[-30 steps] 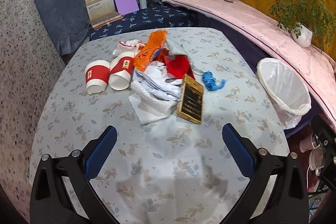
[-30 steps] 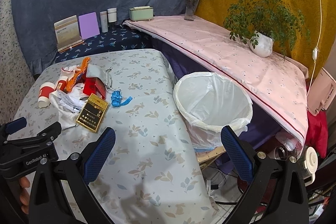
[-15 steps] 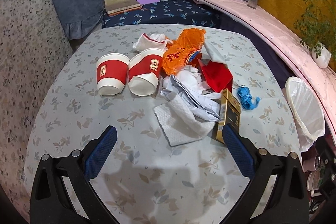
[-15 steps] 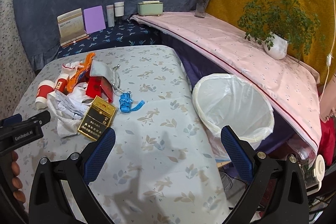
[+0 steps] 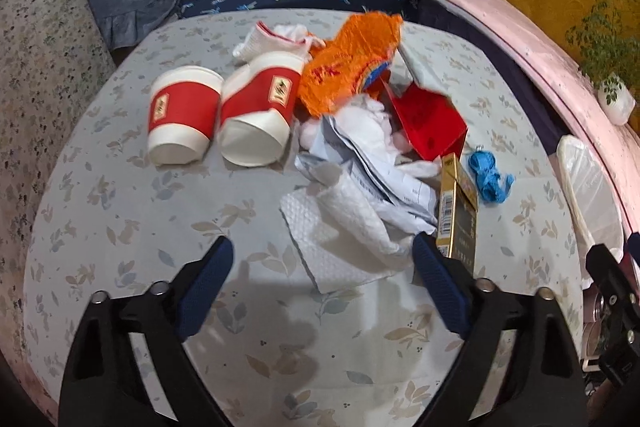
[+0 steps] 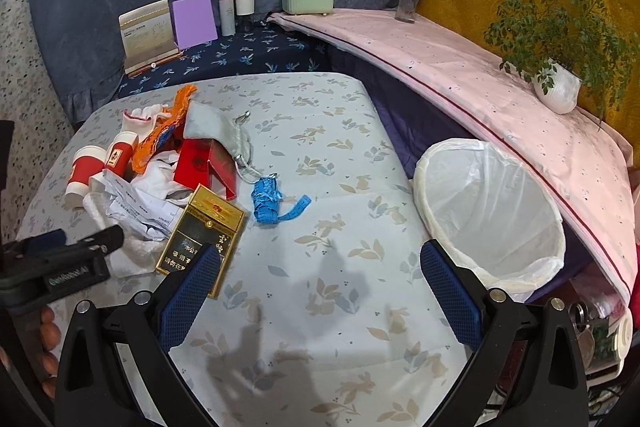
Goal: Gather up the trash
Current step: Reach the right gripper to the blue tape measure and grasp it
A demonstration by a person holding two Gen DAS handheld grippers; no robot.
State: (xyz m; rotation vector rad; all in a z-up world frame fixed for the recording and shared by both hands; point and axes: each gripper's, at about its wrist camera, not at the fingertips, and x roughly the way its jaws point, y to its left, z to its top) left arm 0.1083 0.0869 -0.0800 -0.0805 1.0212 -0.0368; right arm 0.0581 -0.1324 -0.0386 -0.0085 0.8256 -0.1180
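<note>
The left gripper (image 5: 322,263), jaws wide but closing, grips nothing; the crumpled white embossed paper towel (image 5: 340,231) lies between its blue pads, with the gold-and-black cigarette box (image 5: 460,211) just beside that towel. The right gripper (image 6: 316,269) stands wide open and empty over the leaf-patterned tablecloth (image 6: 340,307), between the towel's pile and the white-lined round waste bin (image 6: 492,211).

Left gripper (image 5: 322,259) tilted steeply down, jaws closing with nothing pinched yet. Right gripper (image 6: 320,263) angled down too, spread wide and empty.
</note>
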